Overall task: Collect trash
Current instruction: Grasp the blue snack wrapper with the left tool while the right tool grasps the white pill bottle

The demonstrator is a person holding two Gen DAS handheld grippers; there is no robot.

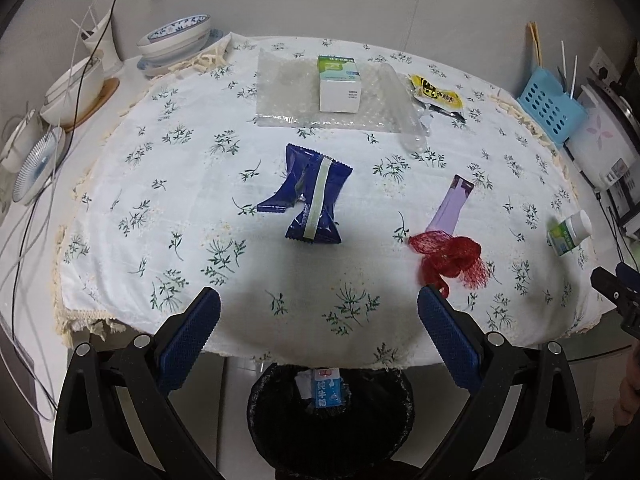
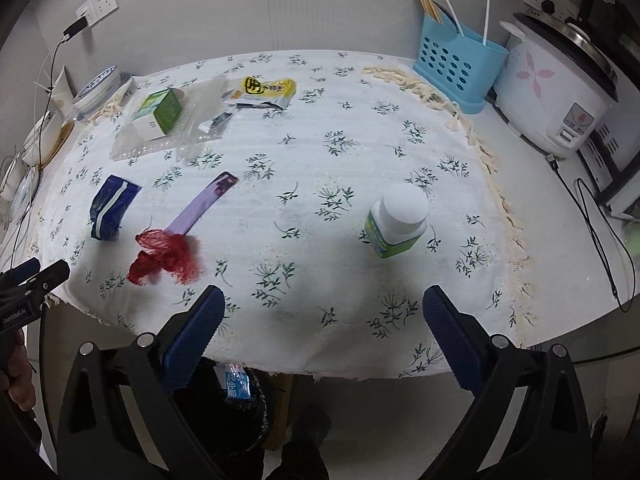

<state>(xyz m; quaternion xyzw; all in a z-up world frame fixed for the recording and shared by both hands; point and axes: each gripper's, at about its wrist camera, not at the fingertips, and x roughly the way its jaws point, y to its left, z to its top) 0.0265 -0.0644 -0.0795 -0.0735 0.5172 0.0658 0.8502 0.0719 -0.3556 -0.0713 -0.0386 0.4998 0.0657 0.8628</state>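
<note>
Both grippers hover at the near edge of the tabletop [image 1: 120, 184], which is covered by a white floral cloth. The left gripper [image 1: 319, 312] has its jaws spread wide and holds nothing; the right gripper [image 2: 324, 312] is likewise wide open and empty.

Below the table edge stands a black trash bin [image 1: 256, 412] lined with a dark bag; inside it lies a blue and white milk carton [image 1: 326, 390], the only thing visible in it.

Trash lies scattered on the cloth. A crumpled blue wrapper [image 1: 308, 196] sits near the middle, straight ahead of the left gripper. To its right a purple sachet [image 1: 450, 206] touches a wad of red mesh netting [image 1: 450, 258]. Farther right stands a small white-capped bottle [image 2: 396, 220] with a green label, straight ahead of the right gripper. At the far side a green and white box [image 1: 340, 84] rests on a sheet of clear bubble wrap [image 1: 280, 92], with a yellow packet [image 1: 436, 92] just beside it.

A blue perforated holder [image 2: 456, 64] at the far right corner contains chopsticks and white straws. Stacked bowls [image 1: 176, 38] sit at the far left, and a rice cooker [image 2: 556, 92] stands beside the holder.
</note>
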